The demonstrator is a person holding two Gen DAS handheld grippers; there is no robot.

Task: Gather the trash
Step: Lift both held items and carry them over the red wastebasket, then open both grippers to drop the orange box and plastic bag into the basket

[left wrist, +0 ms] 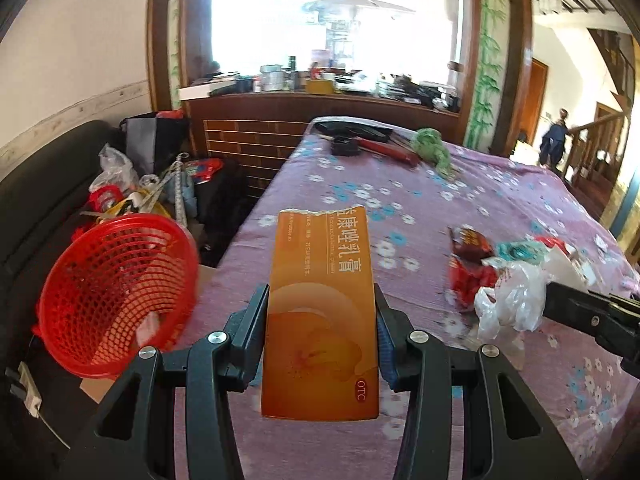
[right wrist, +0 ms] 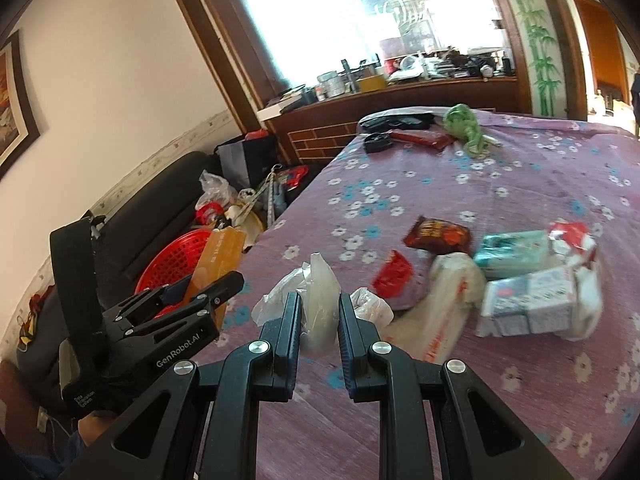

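My left gripper [left wrist: 322, 316] is shut on an orange medicine box [left wrist: 320, 308] and holds it above the table's left side, next to a red mesh basket [left wrist: 116, 292]. The box [right wrist: 218, 264] and basket [right wrist: 176, 264] also show in the right wrist view, with the left gripper [right wrist: 208, 292]. My right gripper [right wrist: 319, 320] is shut on a clear plastic bag [right wrist: 318, 300] over the purple flowered tablecloth [right wrist: 480, 184]. The bag [left wrist: 508, 300] and right gripper [left wrist: 550, 300] show at the right in the left wrist view.
More trash lies on the table: red snack wrappers [right wrist: 436, 236], a teal packet [right wrist: 512, 252], a white carton [right wrist: 532, 300], a white bag [right wrist: 448, 308]. A green cloth [right wrist: 466, 128] and dark items [right wrist: 400, 122] sit at the far end. A cluttered black sofa [right wrist: 160, 200] stands left.
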